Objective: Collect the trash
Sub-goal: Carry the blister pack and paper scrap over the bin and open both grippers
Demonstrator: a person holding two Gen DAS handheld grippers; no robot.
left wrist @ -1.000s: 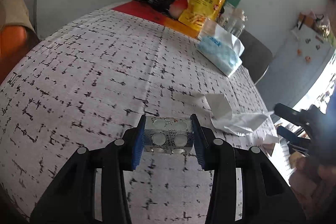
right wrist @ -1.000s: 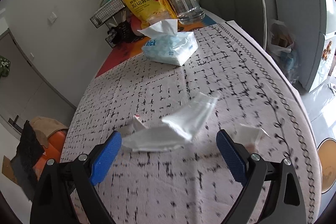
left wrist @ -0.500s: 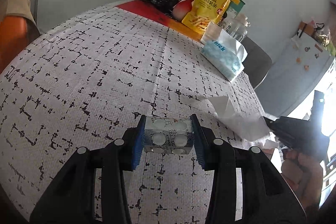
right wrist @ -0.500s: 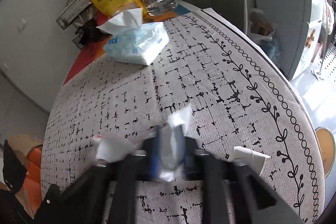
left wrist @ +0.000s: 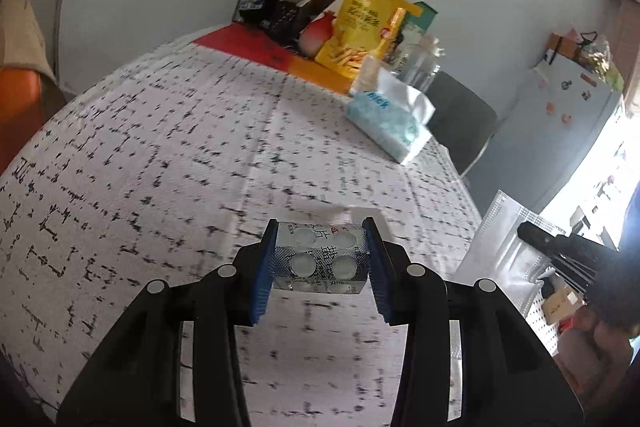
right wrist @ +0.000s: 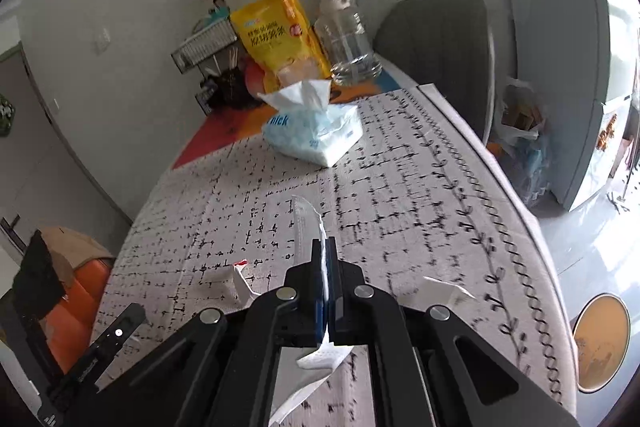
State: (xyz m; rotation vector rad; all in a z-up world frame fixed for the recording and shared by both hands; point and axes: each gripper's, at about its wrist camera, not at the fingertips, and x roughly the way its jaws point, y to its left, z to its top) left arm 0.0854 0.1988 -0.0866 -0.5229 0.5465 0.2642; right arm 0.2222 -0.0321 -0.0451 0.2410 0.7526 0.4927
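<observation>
While the left gripper (left wrist: 321,263) is hanging above the patterned tablecloth (left wrist: 168,163), its blue-padded jaws are clamping a silver blister pack (left wrist: 320,259) by its two short edges, the white tablets facing the camera. At the right edge of the left wrist view, the right gripper (left wrist: 532,231) is appearing as a dark shape, carrying a translucent white wrapper (left wrist: 504,251) just off the table edge.

As seen from the right wrist, the right gripper (right wrist: 325,267) is standing with its jaws pressed nearly together on that wrapper (right wrist: 306,223), which is sticking up past the fingertips and trailing down beneath them. Two small white scraps are lying on the cloth: a torn scrap with a red tip (right wrist: 241,279) left of the gripper, and a folded paper scrap (right wrist: 446,293) to its right, near the vine-patterned border. Both are lying apart from the gripper.

Farther back, a soft tissue pack (right wrist: 314,131) is resting on the cloth with one tissue (right wrist: 300,95) standing out of its top. Behind it, a yellow snack bag (right wrist: 280,35), a clear plastic jar (right wrist: 348,43) and a wire rack (right wrist: 204,43) are standing against the wall. A grey chair (right wrist: 440,43) is sitting at the far right side of the table.
</observation>
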